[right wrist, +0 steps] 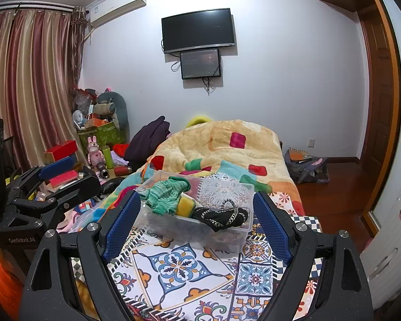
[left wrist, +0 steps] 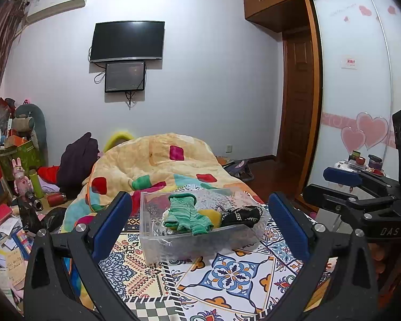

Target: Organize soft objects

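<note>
The left gripper (left wrist: 200, 224) is hovering with its blue-padded fingers (left wrist: 112, 222) spread wide apart, gripping nothing, and framing a clear plastic box (left wrist: 200, 243) that is sitting just ahead of it on a patterned cloth (left wrist: 232, 275). The right gripper (right wrist: 193, 224) is doing the same — its fingers (right wrist: 120, 227) are standing wide apart and empty, with the same box (right wrist: 197, 230) lying between and beyond them. Each tool is showing at the edge of the other's view: the right one (left wrist: 361, 187) off to the right side of the left camera, the left one (right wrist: 48, 184) off to the left side of the right camera.

Inside the box the soft things are lying piled together: a green striped sock (left wrist: 189, 214) is draping over the near rim, a yellow piece (left wrist: 209, 215) is sitting just beside it, and a black piece with a pale chain pattern (left wrist: 243, 214) is hanging over the right end. From the right camera the green sock (right wrist: 165, 195), the yellow piece (right wrist: 185, 206) and the black piece (right wrist: 222, 218) are showing in the same order.

Beyond the box a colourful quilt (left wrist: 157, 165) is bunching up on the bed, and a dark television (left wrist: 127, 41) is hanging on the pale wall behind.
</note>
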Motion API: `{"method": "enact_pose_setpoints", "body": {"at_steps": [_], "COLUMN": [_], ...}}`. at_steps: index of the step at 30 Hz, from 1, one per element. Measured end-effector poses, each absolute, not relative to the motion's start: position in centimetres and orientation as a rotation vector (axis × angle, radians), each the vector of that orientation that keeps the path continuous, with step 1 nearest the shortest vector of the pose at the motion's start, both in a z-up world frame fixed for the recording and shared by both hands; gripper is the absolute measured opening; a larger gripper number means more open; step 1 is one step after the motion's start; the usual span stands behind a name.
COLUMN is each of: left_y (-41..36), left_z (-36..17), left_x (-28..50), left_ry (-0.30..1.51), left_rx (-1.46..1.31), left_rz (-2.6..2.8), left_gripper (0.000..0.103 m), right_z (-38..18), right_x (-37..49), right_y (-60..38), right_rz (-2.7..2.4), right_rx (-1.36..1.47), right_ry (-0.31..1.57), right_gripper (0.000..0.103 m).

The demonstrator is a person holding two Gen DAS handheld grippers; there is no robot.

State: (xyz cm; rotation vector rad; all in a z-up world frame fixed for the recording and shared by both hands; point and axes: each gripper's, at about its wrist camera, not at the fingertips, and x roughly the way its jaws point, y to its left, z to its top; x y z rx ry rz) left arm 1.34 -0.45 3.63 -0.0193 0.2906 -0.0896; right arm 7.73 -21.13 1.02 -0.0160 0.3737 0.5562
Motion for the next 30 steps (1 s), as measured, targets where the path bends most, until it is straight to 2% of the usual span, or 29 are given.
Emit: {"method": "enact_pose_setpoints", "body": {"at_steps": [30], "left_y": [-0.48], "left_z": [3.31], "left_x": [1.49], "left_ry": [0.308], "left_rx": [-0.039], "left_rz": [-0.104], "left_gripper": [0.103], "right_z": [0.71], "right_x": [7.67], "right_y": [-20.94], "right_rz": [0.564], "right_rx": [-0.012], "right_ry": [0.39], "right_gripper": [0.085]}}
